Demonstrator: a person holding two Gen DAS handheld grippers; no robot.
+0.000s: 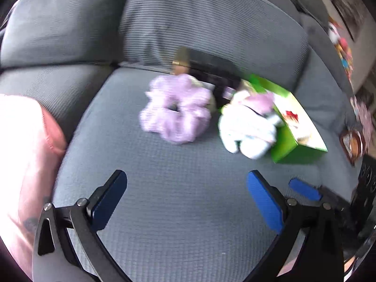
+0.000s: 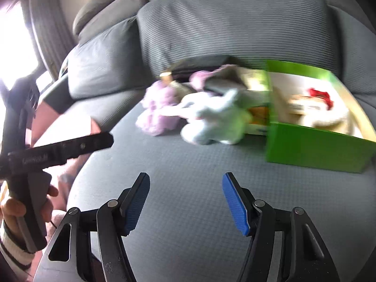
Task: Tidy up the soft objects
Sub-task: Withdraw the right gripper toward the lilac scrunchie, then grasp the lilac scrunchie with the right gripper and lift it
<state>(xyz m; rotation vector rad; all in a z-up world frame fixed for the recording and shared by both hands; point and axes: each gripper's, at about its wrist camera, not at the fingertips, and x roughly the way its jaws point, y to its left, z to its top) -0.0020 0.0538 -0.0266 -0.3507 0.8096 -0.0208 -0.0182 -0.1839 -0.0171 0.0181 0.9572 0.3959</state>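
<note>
The left gripper [image 1: 186,185] has its blue-padded jaws spread wide with nothing between them, poised over the grey ribbed fabric sofa seat cushion [image 1: 178,202]; the right gripper [image 2: 185,189] likewise stands with its jaws apart and empty above the same cushion; in the left wrist view one blue pad of the right gripper shows just beyond the left gripper's right finger, so the two tools sit side by side. Farther along the seat, well apart from both sets of jaws, lies a fluffy lilac ring-shaped scrunchie [image 1: 175,109], flat on the cushion; just to its right rests a white plush toy with a lilac patch [image 1: 249,127], leaning against the near corner of an open bright green cardboard box [image 1: 285,144]; motion blur hides whether scrunchie and toy touch. Inside the box lies a pale soft item with a red mark [image 2: 316,108], too smeared to name. Behind the scrunchie, against the grey back cushion [image 1: 211,23], sits a dark flat object [image 1: 206,62], blurred; at the far left a pink cushion [image 1: 25,155] lies on the seat, partly washed out by light.
</note>
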